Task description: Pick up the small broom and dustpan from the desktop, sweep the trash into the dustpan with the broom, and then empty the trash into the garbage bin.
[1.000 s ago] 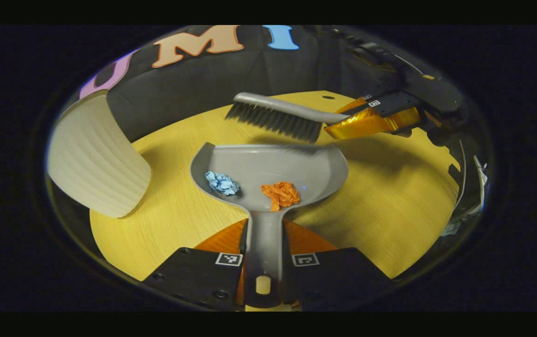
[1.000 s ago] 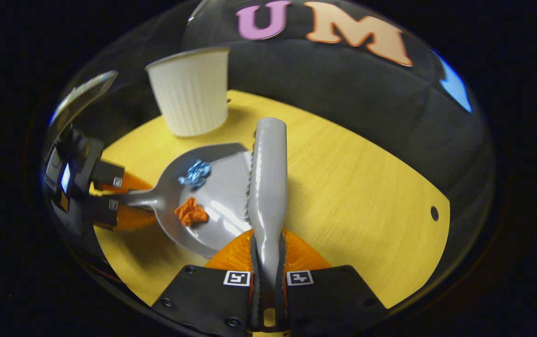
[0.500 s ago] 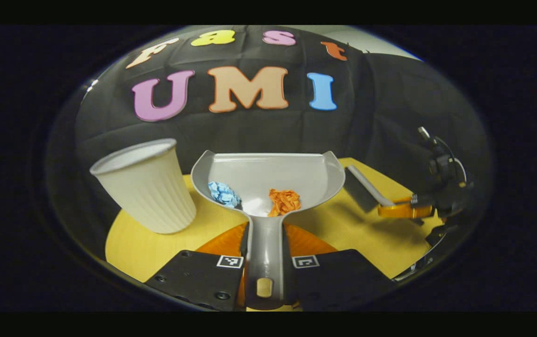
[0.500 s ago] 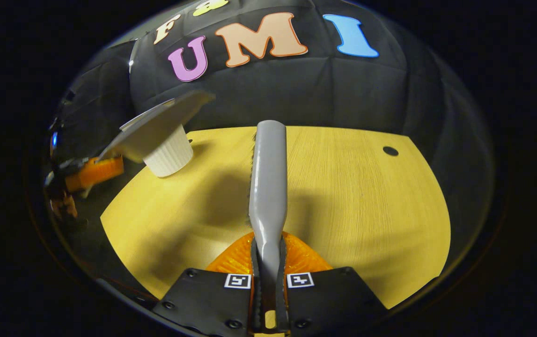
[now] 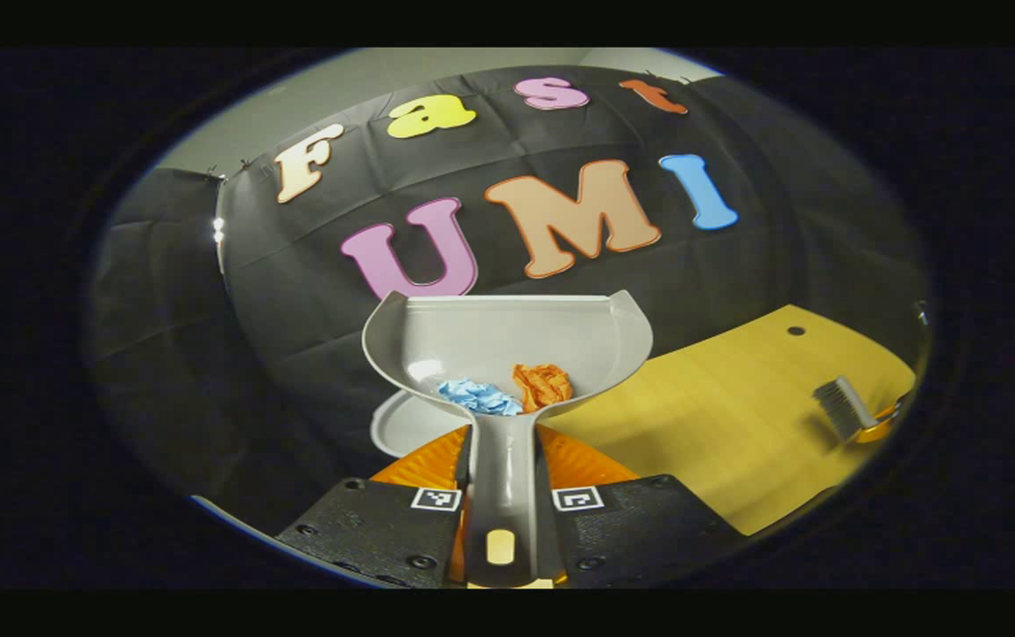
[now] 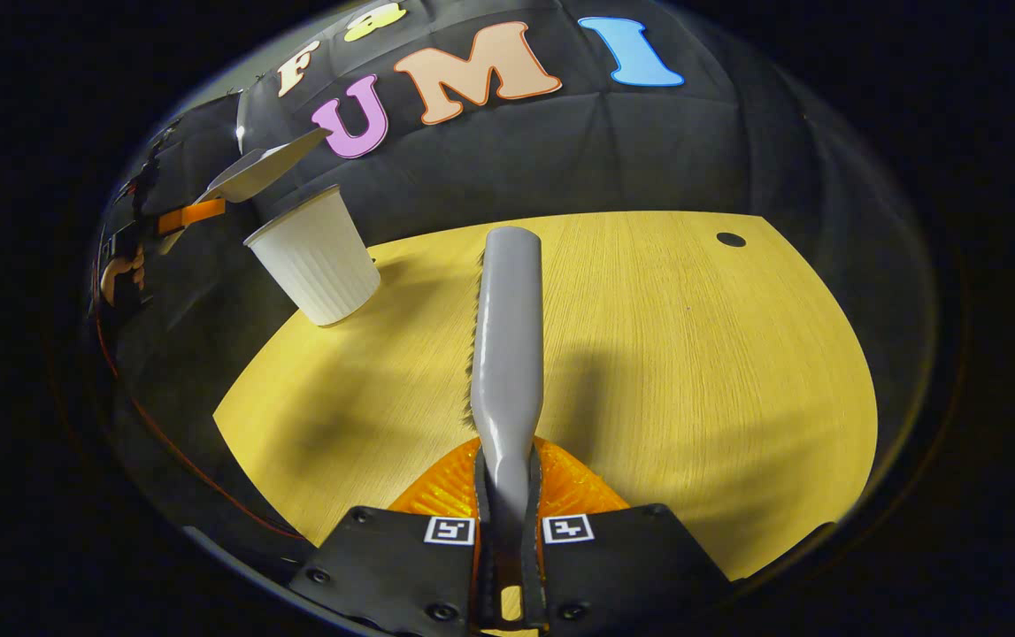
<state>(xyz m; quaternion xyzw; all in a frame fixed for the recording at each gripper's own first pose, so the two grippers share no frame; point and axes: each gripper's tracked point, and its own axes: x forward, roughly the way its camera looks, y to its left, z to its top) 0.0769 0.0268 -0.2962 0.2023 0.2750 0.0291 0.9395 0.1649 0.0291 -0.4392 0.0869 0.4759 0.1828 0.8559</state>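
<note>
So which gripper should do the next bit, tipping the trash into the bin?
Left. The left gripper holds the dustpan, with the blue wad and orange wad inside, raised above the white bin. The right gripper holds the broom.

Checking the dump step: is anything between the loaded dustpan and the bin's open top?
Nothing visible. The dustpan is held above the white ribbed bin, whose rim shows just below the pan.

Ribbed cup (image 6: 316, 257) at desktop's (image 6: 693, 354) corner
</note>
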